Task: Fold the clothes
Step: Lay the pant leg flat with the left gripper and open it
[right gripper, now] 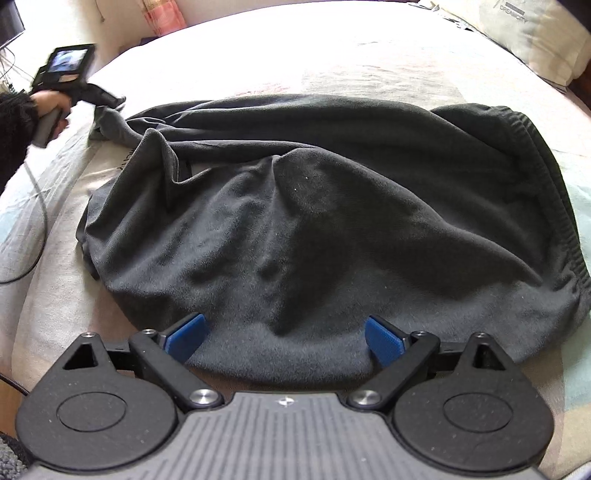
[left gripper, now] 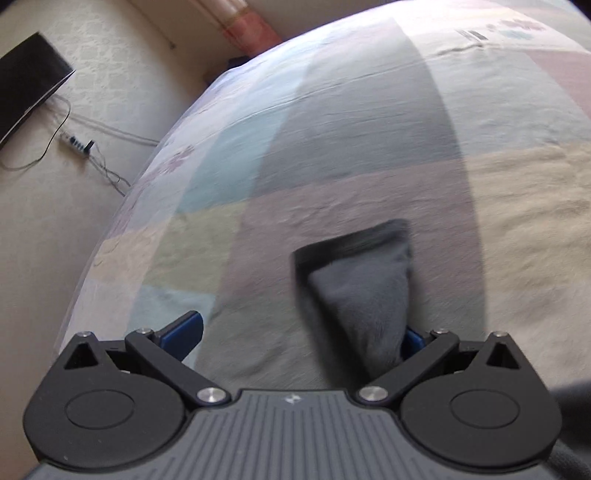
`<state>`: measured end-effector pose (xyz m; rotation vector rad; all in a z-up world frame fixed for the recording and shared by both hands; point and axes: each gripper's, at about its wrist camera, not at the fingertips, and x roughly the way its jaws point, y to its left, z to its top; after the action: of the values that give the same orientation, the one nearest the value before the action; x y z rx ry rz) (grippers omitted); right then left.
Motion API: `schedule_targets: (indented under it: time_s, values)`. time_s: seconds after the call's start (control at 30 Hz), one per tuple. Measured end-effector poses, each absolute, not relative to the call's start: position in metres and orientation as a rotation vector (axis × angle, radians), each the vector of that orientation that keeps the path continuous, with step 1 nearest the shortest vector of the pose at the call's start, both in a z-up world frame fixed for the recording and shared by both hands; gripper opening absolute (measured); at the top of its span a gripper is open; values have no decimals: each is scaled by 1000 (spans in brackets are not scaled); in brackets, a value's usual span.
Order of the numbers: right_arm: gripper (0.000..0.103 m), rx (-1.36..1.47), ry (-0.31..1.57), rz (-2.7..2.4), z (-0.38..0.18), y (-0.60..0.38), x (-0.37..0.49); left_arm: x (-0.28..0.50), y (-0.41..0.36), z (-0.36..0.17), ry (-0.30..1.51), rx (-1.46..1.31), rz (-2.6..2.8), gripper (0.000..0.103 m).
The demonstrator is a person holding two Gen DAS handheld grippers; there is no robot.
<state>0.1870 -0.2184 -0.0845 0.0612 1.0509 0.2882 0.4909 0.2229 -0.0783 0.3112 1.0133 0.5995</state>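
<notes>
A dark grey fleece garment (right gripper: 314,221) lies rumpled across the bed, its ribbed waistband at the right. My right gripper (right gripper: 284,338) is open, low over the garment's near edge, with the cloth between its blue pads (right gripper: 186,338). My left gripper (left gripper: 303,334) has its jaws wide apart. A grey corner of the garment (left gripper: 364,291) hangs against the right pad, whose tip is hidden. In the right wrist view the left gripper (right gripper: 107,99) is at the far left, at a pulled-out corner of the garment (right gripper: 110,122).
The bed has a pastel patchwork cover (left gripper: 229,158). A pillow (right gripper: 535,33) lies at the far right. On the floor to the left are a black flat object (left gripper: 29,81), a power strip (left gripper: 75,142) and cables. A cable (right gripper: 37,206) crosses the bed's left edge.
</notes>
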Motion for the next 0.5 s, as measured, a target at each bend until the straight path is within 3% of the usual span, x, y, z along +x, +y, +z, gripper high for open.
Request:
schedule_targets:
  time_s: [0.27,0.5]
  values:
    - [97,32,1026,372,-77,-198,185,402,284,-81,1058,233,637,103]
    - [97,10,1005,365,-65,-194,172,378,313,-83,1053,183,693,102]
